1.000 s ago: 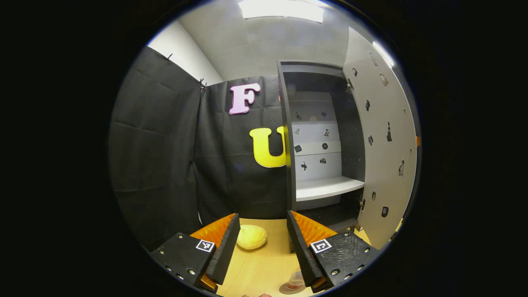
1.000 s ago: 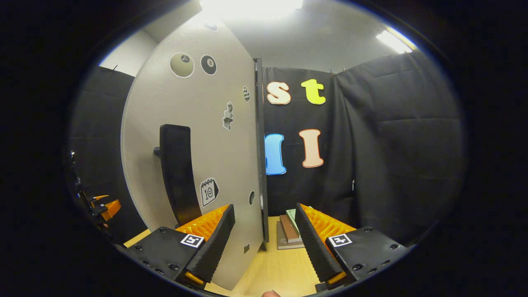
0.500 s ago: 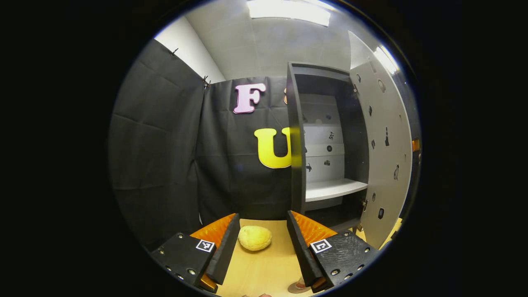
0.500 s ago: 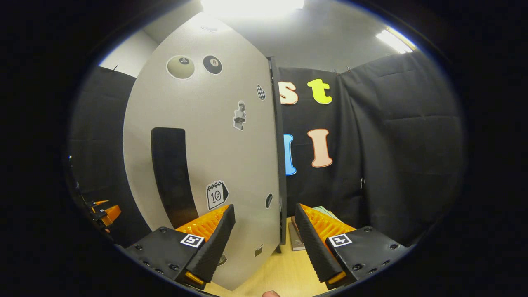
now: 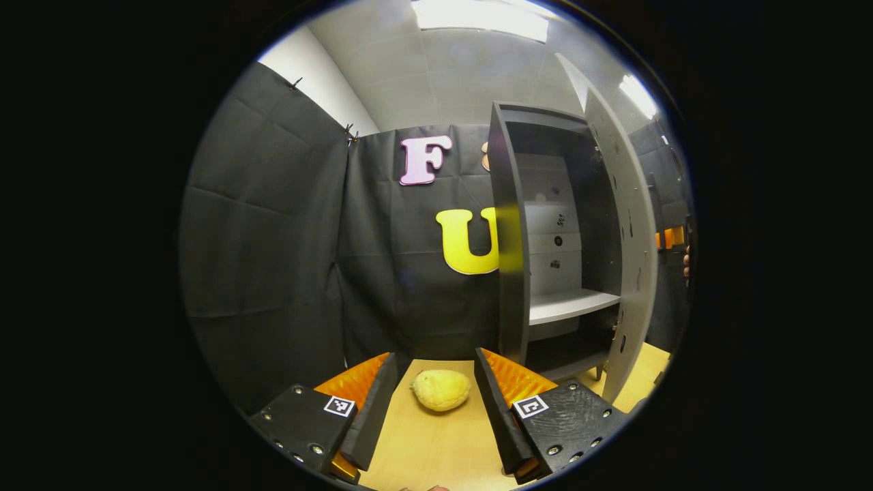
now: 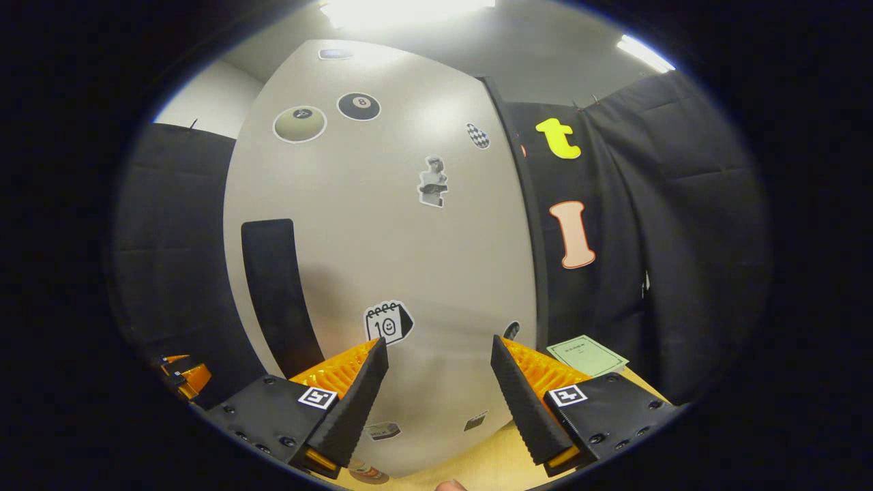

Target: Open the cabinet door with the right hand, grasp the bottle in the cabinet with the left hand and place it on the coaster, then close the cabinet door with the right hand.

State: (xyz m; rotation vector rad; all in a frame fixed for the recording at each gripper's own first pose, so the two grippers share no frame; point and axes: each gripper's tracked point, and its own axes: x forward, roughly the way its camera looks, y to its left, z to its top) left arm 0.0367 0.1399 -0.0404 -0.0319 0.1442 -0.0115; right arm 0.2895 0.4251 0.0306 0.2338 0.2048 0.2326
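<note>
My right gripper (image 6: pixel 436 382), jaws spread and empty, faces the cabinet door (image 6: pixel 382 259). My left gripper (image 5: pixel 433 402), likewise agape, frames a lemon (image 5: pixel 441 389); the bottle (image 6: pixel 368 470) is mostly hidden under the door's lower edge.

setting: staged recording booth, not a lived-in home. black cloth wall (image 5: pixel 273 259) hung by clips on all sides; pale ceiling with bright strip light (image 5: pixel 481 17); light wooden tabletop (image 5: pixel 436 443) below the open jaws; dark cabinet (image 5: pixel 508 239) with sticker-covered grey door (image 6: pixel 382 225) ahead of the jaws.
</note>
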